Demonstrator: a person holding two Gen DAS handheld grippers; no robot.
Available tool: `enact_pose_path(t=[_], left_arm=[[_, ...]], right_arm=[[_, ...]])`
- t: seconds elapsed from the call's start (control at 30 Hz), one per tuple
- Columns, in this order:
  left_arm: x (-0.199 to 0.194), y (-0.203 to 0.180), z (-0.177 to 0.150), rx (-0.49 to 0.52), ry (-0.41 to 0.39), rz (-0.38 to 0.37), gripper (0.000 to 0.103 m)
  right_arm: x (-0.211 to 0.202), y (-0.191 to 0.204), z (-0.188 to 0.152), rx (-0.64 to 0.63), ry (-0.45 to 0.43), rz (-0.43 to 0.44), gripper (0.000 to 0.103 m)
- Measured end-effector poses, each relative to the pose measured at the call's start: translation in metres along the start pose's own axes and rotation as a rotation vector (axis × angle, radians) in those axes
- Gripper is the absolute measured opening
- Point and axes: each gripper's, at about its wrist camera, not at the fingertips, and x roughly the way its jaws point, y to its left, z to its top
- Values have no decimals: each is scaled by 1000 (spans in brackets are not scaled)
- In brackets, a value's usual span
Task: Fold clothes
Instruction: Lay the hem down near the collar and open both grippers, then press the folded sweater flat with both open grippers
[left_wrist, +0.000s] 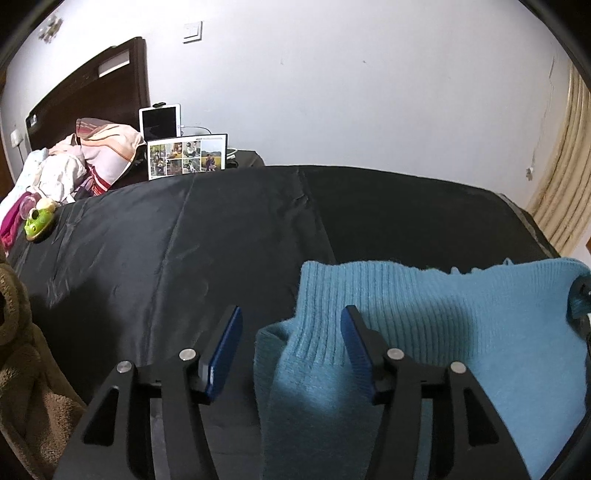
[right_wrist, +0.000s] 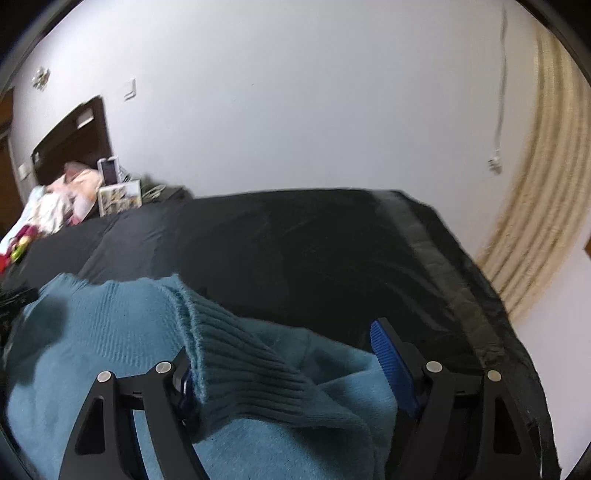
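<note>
Blue sweater (left_wrist: 424, 325) lies between both grippers' wide-apart jaws.

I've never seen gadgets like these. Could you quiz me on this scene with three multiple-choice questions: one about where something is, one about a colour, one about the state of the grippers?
1. Where does the sweater lie?
A. on the black sheet
B. on the floor
C. on a chair

2. What colour is the sweater?
A. red
B. blue
C. white

3. How do the left gripper and right gripper stand?
A. both shut
B. both open
C. one shut

Answers: 1 A, black fabric surrounds the knit. 2 B, its ribbed cuffs and body are blue. 3 B, each pair of blue pads is wide apart over a cuff.
</note>
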Motion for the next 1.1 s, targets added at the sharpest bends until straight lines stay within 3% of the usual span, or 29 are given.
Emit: enact_pose_path(t=[0.07,0.3,0.4,0.53,0.8,0.87,1.03,1.1], left_arm=[[3,-1,-1,5,10,4,60],[10,-1,-4,8,37,9,68],[11,-1,-6,1,42,12,71],[12,-1,-8,-2,47,21,72],[14,-1,-10,-7,52,30,73],[14,0,-10,-12,54,25,73],[10,3,-9,-24,45,17,73],[3,2,-7,-10,25,43,73]], right_arm=[[0,-3,3,11,18,30,82],[13,-42,6,244,166,252,82],[15,-46,4,267,184,297,82],[11,-46,5,247,182,256,82],[-27,-20,27,-87,50,-116,82],[-33,-18,28,-109,25,-186,82],[-37,-24,20,-15,13,-117,82],[-42,-18,12,18,-3,-13,82]])
